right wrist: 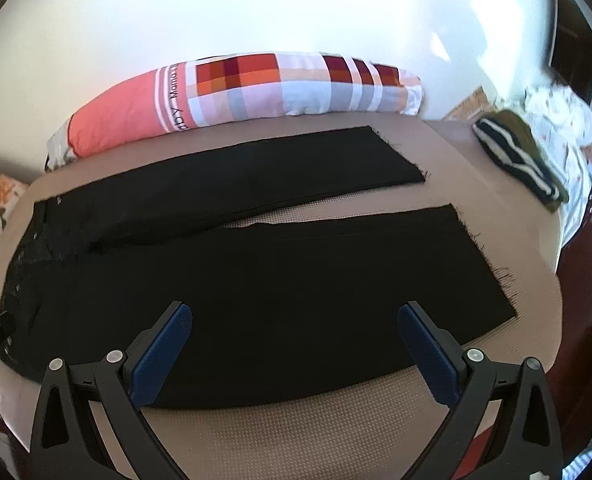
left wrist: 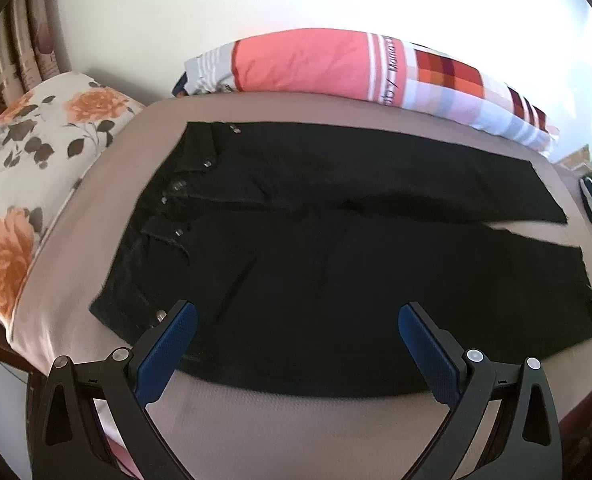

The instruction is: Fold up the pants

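On bed point(left wrist: 256, 420) — black pants point(left wrist: 335, 260) flat, both grippers wide apart.

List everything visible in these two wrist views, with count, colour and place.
pants: one, black, spread flat on the bed, waistband left, legs apart at the hems.
bed cover: one, beige, under the pants.
patchwork pillow: one, coral, red and white checks, along the far edge by the wall.
floral pillow: one, white with orange roses, beyond the waistband end.
striped garment: one, dark with white stripes, beyond the leg hems.
wall: white, behind the bed.
left gripper: black with blue pads, open, above the near waist edge.
right gripper: same, open, above the near leg.
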Demonstrator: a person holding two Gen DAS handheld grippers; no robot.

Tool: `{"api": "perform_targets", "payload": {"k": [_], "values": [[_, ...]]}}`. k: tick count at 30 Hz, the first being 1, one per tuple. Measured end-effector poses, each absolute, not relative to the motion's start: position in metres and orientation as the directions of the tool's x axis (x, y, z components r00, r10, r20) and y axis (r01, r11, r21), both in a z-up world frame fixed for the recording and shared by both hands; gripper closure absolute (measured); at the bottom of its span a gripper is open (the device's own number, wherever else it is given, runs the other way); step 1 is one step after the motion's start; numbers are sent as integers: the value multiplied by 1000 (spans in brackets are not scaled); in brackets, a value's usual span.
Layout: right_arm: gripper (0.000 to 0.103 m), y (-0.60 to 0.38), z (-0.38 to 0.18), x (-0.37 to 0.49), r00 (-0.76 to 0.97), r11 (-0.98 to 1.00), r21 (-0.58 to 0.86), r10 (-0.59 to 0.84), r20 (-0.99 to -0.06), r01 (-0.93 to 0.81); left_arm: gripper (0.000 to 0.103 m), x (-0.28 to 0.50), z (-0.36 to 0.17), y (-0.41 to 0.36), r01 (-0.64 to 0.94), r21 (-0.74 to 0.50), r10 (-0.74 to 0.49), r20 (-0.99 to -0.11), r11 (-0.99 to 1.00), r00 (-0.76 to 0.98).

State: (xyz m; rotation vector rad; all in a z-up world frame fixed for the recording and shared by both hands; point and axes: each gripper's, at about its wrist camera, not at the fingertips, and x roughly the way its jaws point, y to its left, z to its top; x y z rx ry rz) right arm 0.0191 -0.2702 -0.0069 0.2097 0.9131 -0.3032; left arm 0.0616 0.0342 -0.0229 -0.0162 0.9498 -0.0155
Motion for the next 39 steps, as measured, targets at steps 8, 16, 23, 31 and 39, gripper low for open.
{"api": "perform_targets", "payload": {"k": [8,16,23,31,39], "values": [[0,-283,-9,53,564,924,154,-78,-822,351,3,117,-10,93,-86,-40,18,-805,996,593],[0,-274,-4,93,656,951,251,72,-751,183,7,184,-8,163,-113,-141,-45,-798,983,601],[0,-267,-11,134,625,922,358,193,-756,148,27,255,-36,205,-108,-235,-141,-828,966,543],[0,-245,-21,177,587,915,380,233,-775,139,61,335,-90,238,-108,-431,-349,-833,896,430],[0,-217,-48,206,535,930,349,236,-811,117,72,380,-123,262,-111,-577,-500,-775,809,386]]}}
